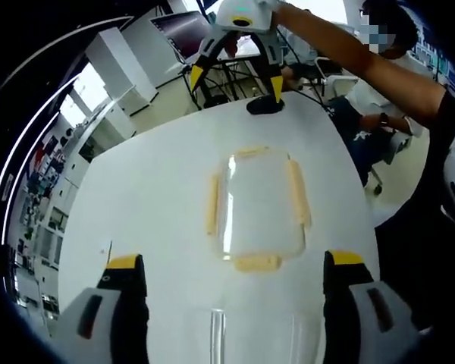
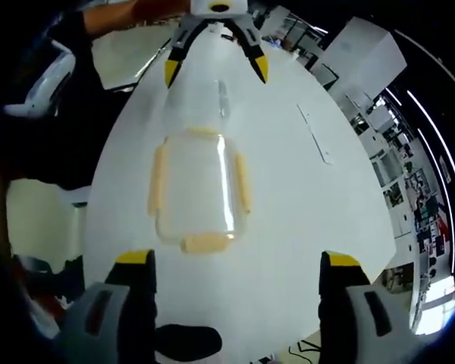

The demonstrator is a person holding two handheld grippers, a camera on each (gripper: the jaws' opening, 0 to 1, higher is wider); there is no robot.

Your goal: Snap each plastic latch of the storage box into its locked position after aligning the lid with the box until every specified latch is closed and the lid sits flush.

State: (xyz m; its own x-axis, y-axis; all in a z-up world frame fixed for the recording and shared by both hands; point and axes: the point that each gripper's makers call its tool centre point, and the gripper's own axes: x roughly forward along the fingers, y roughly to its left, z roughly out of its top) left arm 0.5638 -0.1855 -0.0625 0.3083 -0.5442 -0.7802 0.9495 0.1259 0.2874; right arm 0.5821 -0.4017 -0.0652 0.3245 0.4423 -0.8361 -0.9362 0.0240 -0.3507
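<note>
A clear storage box [image 1: 259, 205] with its lid on lies in the middle of a white round table [image 1: 152, 189]. Tan latches sit on all sides: the near latch [image 1: 256, 263], left latch [image 1: 212, 205], right latch [image 1: 298, 193] and far latch [image 1: 250, 152]. Whether they are snapped down I cannot tell. My left gripper [image 1: 233, 265] stands open just short of the box. Across the table my right gripper [image 1: 237, 80] is open too, above the far edge. The right gripper view has the box [image 2: 197, 186], my right gripper [image 2: 235, 262] open before it, and the left gripper [image 2: 215, 70] beyond.
A black object [image 1: 265, 105] lies on the table under the right gripper. A clear strip [image 2: 224, 98] rests near the left gripper, another strip [image 2: 315, 133] off to one side. A person's arm [image 1: 341, 45] reaches in; office chairs and desks surround the table.
</note>
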